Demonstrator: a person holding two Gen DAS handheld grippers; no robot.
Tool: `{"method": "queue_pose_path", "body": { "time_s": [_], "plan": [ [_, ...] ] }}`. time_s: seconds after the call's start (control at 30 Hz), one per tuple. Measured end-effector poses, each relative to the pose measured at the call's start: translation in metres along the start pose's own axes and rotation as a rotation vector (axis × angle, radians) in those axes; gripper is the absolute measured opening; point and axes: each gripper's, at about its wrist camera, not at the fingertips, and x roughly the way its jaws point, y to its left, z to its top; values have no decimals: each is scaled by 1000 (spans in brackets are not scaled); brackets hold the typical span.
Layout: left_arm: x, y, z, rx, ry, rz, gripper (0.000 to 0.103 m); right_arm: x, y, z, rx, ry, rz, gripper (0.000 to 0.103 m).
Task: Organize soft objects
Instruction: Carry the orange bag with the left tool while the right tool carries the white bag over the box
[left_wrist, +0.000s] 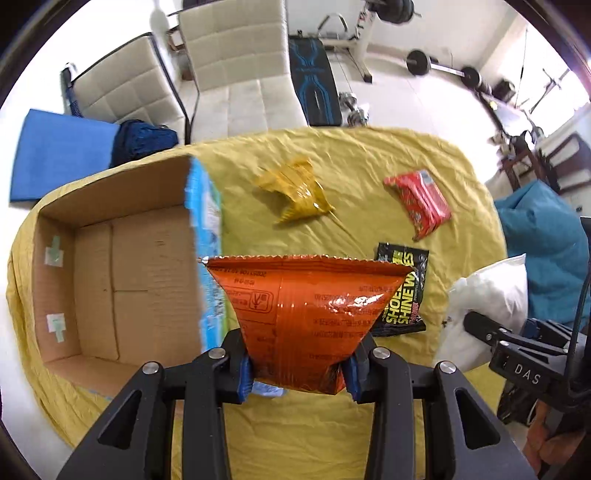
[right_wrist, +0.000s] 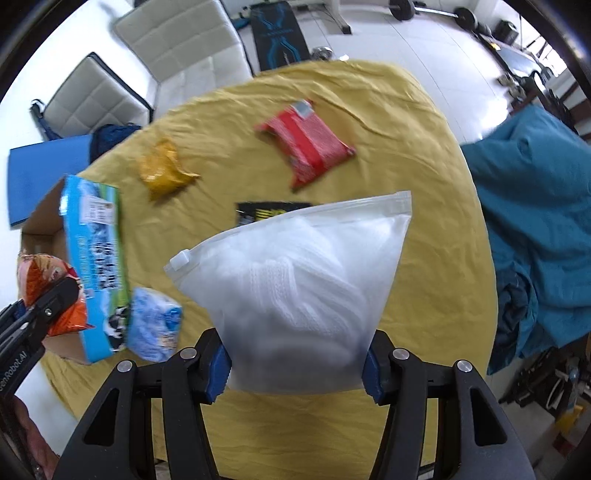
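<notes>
The left claw (left_wrist: 297, 373) pinches an orange snack bag (left_wrist: 306, 314) by its lower end, held up just beside the open cardboard box (left_wrist: 110, 280) at the worktop's left edge. The right claw (right_wrist: 295, 365) pinches a frosted zip bag (right_wrist: 303, 288) holding something white and knitted, raised over the worktop's near side. On the yellow cloth (left_wrist: 369, 158) lie a yellow packet (left_wrist: 299, 192), a red packet (left_wrist: 421, 203), a black packet (left_wrist: 402, 291) and, beside the box, a pale blue pack (right_wrist: 155, 325)
</notes>
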Motion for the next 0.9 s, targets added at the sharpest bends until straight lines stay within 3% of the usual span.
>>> {"method": "queue_pose_path", "body": {
  "time_s": [0.27, 0.53, 0.8, 0.9],
  "plan": [
    [-57, 65, -17, -70, -54, -63, 34, -55, 90, -14, -87, -87, 91, 59],
    [-80, 162, -17, -126, -55, -92, 34, -66, 207, -13, -151, -108, 156, 59],
    [-52, 255, 6, -171, 16, -92, 34, -31, 313, 11, -199, -70, 159, 59],
    [-22, 285, 23, -188, 91, -134, 34, -4, 342, 29, -194, -35, 145, 59]
  ]
}}
